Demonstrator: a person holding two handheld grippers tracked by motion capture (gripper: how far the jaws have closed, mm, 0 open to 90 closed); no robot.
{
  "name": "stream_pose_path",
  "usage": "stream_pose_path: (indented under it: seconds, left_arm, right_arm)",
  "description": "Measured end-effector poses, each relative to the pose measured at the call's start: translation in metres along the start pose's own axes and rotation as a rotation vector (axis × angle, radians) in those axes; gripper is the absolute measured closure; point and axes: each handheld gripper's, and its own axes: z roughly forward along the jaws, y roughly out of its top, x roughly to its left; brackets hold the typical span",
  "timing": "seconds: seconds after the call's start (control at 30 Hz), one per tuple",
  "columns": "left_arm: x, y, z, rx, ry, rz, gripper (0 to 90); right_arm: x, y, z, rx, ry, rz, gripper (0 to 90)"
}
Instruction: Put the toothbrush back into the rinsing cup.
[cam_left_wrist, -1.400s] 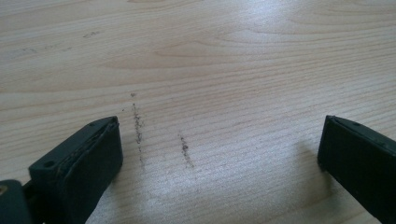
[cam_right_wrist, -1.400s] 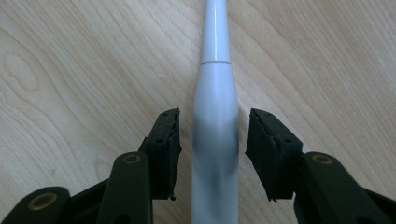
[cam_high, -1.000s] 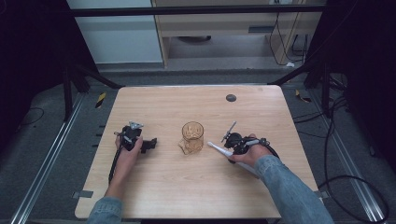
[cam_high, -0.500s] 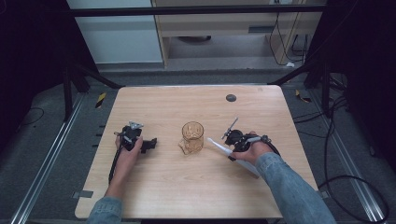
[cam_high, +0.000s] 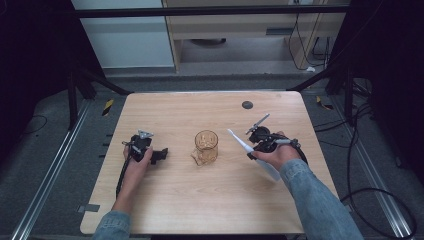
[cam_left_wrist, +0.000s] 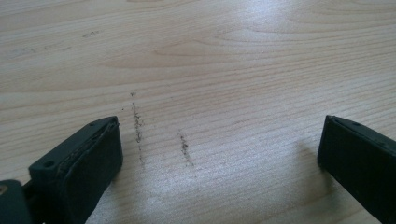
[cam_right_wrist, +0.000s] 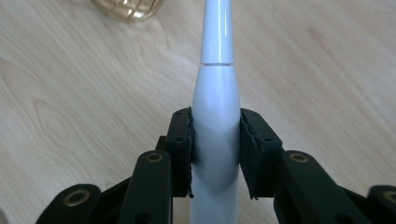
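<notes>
High view: the right hand-held gripper (cam_high: 250, 148) lifts a white electric toothbrush (cam_high: 248, 150), its tip aimed toward the amber glass mug (cam_high: 206, 146), likely for insertion. Left hand-held gripper view: jaws apart over bare surface (cam_left_wrist: 233, 70), idle. Right hand-held gripper view: pads (cam_right_wrist: 181, 140) clamp the toothbrush handle.

High view: above the near edge, facing forward and down, far off, whole table (cam_high: 210, 200). Gripper views: along own jaws, close to the wood. Shared by high and right views: cup (cam_high: 206, 146), toothbrush (cam_high: 250, 152).
</notes>
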Motion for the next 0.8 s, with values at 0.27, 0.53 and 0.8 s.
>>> stream_pose_path:
  seconds: [0.27,0.53,0.8]
  left_arm:
    - [-0.001,-0.001,-0.002,0.001,0.007,-0.001,0.0]
    - [-0.001,-0.001,-0.001,0.001,0.006,-0.003,0.0]
    - [0.000,0.000,-0.001,0.000,0.003,-0.003,0.0]
  right_arm:
    - [-0.006,-0.001,-0.017,-0.137,-0.042,0.074,66.9]
    - [-0.006,0.004,-0.033,-0.225,-0.098,0.140,66.9]
    - [-0.004,0.017,-0.033,-0.300,-0.117,0.177,66.9]
